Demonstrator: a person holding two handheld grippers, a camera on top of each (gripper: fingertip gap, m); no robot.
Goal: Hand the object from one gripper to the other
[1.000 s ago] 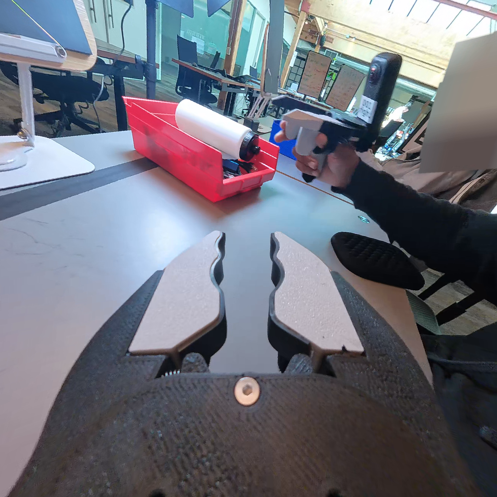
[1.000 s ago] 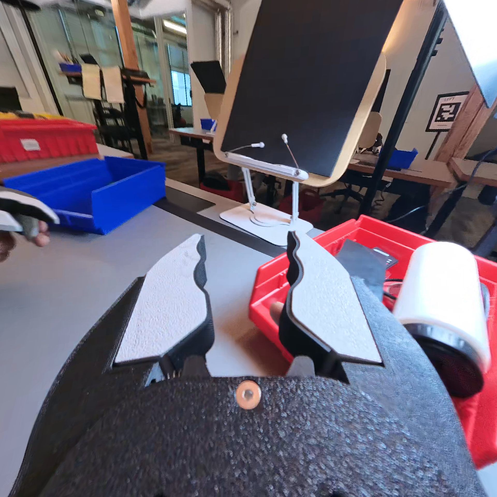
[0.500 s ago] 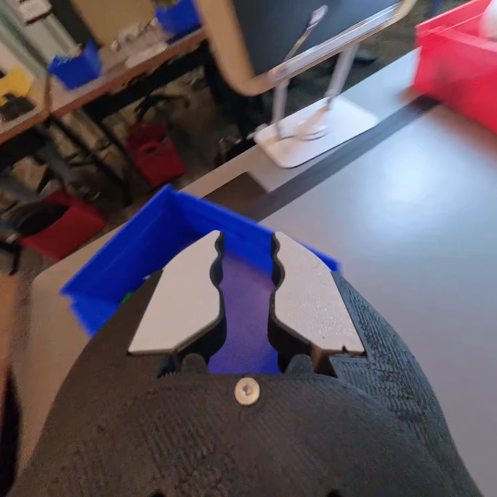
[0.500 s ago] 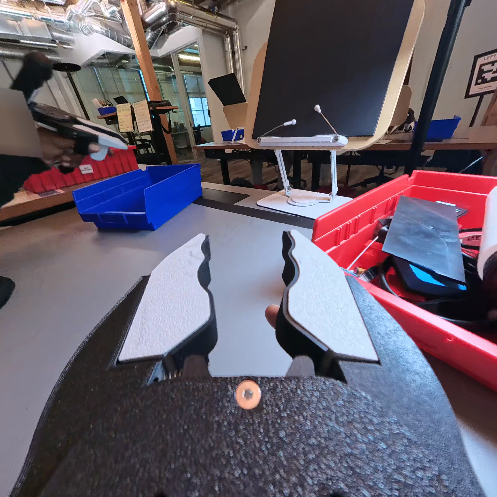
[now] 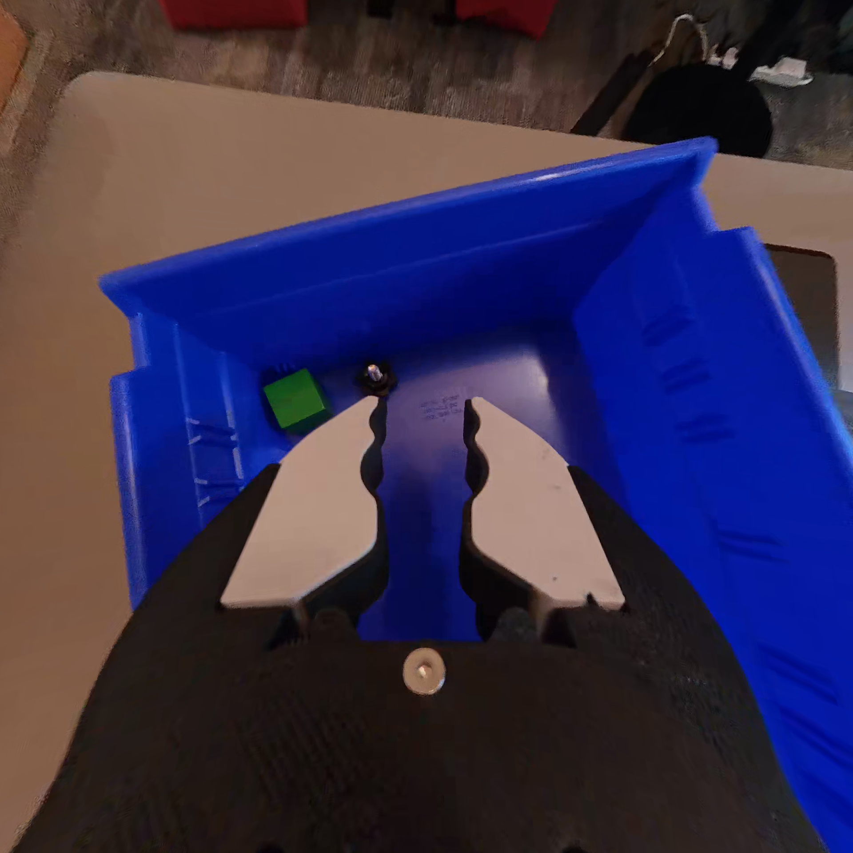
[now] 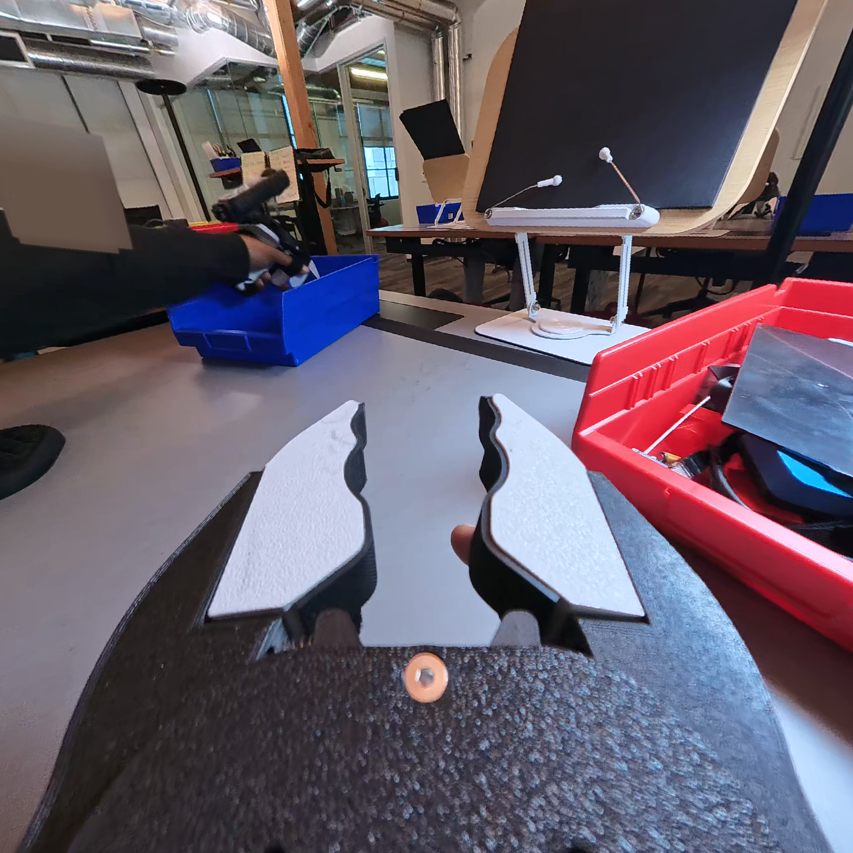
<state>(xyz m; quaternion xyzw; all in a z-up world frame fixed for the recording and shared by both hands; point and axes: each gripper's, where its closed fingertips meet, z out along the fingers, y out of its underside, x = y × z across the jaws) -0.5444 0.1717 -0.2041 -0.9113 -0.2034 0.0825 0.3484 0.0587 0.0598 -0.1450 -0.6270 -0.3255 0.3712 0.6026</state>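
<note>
In the left wrist view my left gripper point(image 5: 422, 401) is open and empty, pointing down into a blue bin point(image 5: 461, 286). A green cube point(image 5: 295, 401) lies in the bin's far left corner. A small black knob with a metal stud point(image 5: 375, 378) sits just beyond my left fingertip. In the right wrist view my right gripper point(image 6: 420, 406) is open and empty, low over the grey table point(image 6: 184, 438). The left gripper point(image 6: 272, 258) shows far off, held by a hand over the blue bin point(image 6: 281, 318).
A red bin point(image 6: 646, 461) with cables, a dark sheet and other items stands close on the right. A white stand holding a dark panel point(image 6: 572, 258) is at the back. A black pad point(image 6: 23, 452) lies at the table's left edge. My right fingertips sit around 60 cm from my left ones. The green cube point(image 5: 295, 401) is about 6 cm from my left fingertips.
My left gripper swung from facing the red bin to the left and tipped down into the blue bin. My right gripper lowered a little and stayed open.
</note>
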